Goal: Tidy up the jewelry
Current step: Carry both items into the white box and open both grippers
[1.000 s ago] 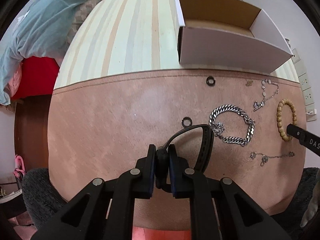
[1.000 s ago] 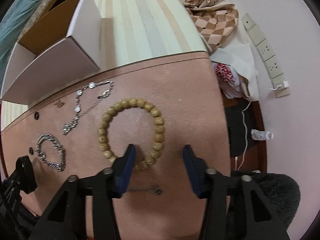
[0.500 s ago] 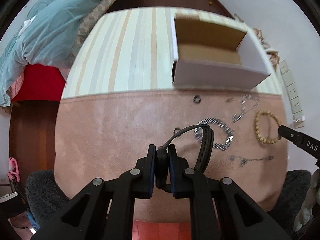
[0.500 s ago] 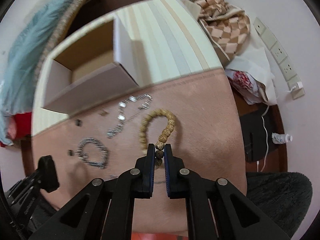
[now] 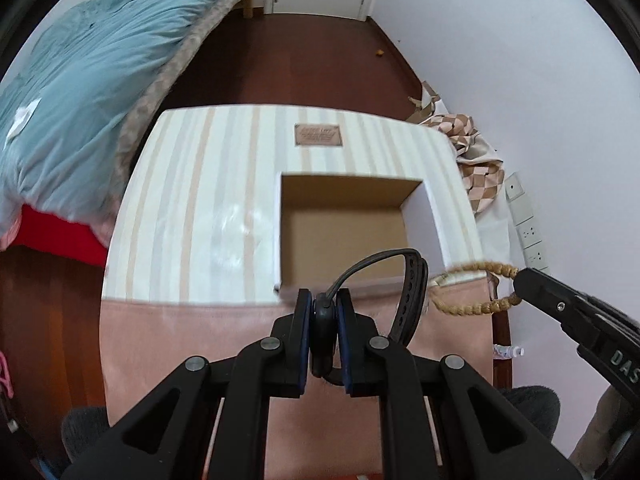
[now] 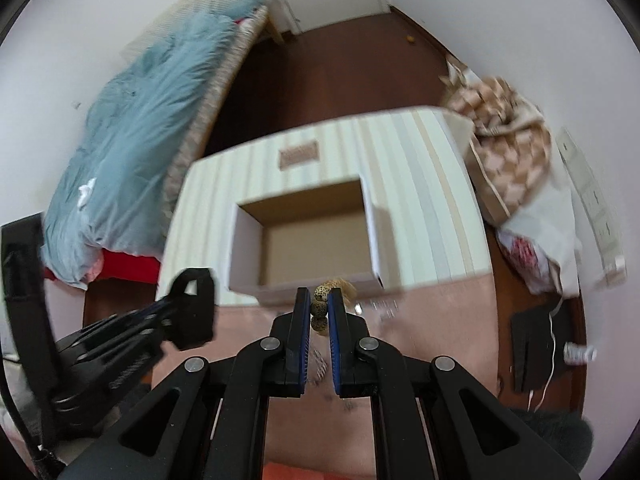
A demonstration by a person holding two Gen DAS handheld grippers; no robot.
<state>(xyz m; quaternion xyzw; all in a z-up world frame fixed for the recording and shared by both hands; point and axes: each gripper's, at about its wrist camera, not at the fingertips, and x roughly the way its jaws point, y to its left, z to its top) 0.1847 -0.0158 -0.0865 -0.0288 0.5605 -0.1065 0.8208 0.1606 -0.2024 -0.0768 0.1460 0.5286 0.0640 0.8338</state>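
1. Left gripper point(image 5: 323, 312) fingers clamp the black watch point(image 5: 408, 296), up above the pink surface point(image 5: 180, 344).
2. Right gripper point(image 6: 319, 308) pinches the bead bracelet point(image 6: 322, 300) (blurred), just before the open box point(image 6: 316, 236).

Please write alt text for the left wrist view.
The left tool is shut on a black strap, held before an open cardboard box on a striped surface. At right, the right tool holds a beaded bracelet.

Right wrist view is pretty smeared, so the silver chains point(image 6: 380, 306) on the pink mat point(image 6: 432, 320) are just streaks, can't tell which is which.
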